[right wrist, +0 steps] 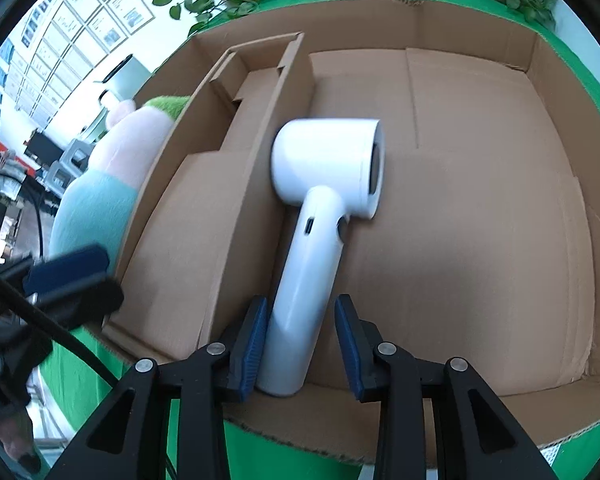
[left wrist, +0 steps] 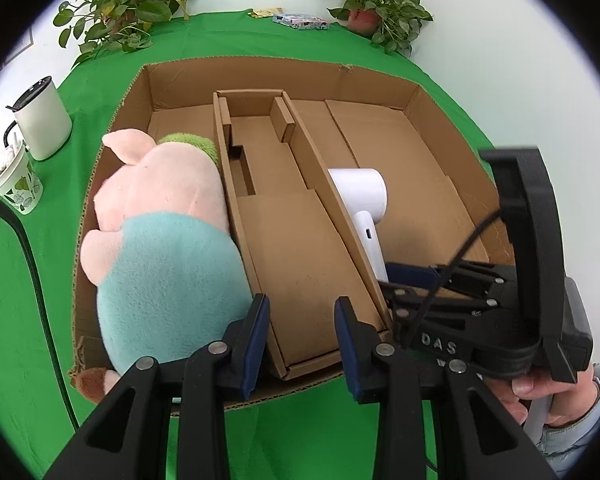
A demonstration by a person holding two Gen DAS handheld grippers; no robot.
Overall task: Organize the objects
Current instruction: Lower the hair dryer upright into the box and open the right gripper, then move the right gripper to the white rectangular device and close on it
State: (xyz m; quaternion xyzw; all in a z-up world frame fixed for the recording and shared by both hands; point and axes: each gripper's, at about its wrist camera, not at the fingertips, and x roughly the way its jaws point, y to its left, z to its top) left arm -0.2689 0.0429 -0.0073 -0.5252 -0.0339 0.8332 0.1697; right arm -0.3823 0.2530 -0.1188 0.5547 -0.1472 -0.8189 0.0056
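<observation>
An open cardboard box (left wrist: 240,76) lies on the green cloth, split by a cardboard insert (left wrist: 300,248). A plush pig (left wrist: 168,240) in a teal shirt fills the left compartment. A white hair dryer (right wrist: 324,160) lies on the floor of the right compartment, handle toward me. My right gripper (right wrist: 302,336) straddles that handle. Its left pad touches the handle, its right pad stands clear, and its jaws are open. My left gripper (left wrist: 302,340) hovers open over the insert's near end with nothing between its fingers.
A white canister (left wrist: 44,120) and a patterned cup (left wrist: 18,188) stand left of the box. Two potted plants (left wrist: 128,4) (left wrist: 380,4) and a flat packet (left wrist: 300,22) line the far edge. A black cable (left wrist: 32,260) hangs at left. A hand (left wrist: 540,392) holds the right gripper.
</observation>
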